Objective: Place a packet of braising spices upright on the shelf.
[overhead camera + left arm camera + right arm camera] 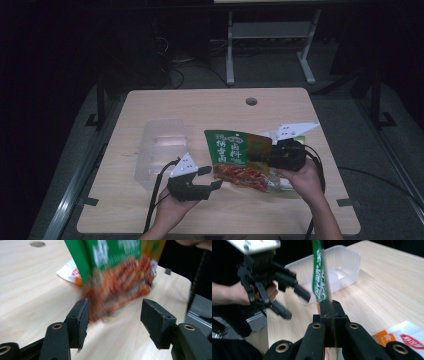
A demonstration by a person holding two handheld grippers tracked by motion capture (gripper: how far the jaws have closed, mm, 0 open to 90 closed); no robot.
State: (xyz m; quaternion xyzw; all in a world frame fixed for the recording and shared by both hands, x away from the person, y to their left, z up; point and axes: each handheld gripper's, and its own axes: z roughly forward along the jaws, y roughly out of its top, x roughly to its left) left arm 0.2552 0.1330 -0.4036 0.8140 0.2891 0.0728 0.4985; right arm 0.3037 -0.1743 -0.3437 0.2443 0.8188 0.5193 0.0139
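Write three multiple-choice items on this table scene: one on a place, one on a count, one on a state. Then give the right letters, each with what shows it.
1. Where does the clear plastic tub stand?
A. On the table's left half, beyond the left gripper
B. Under the right hand
C. On the floor

2. How many round holes show in the table top?
A. None
B. One
C. Three

3. How are the right gripper fingers?
A. Wide open
B. Shut on the green snack bag
C. Shut on the tub

Answers:
1 A: in the high view the tub sits left of the bag, past the left gripper.
2 B: a single hole lies near the far edge.
3 B: the right gripper view shows the fingers pinched on the bag's edge.
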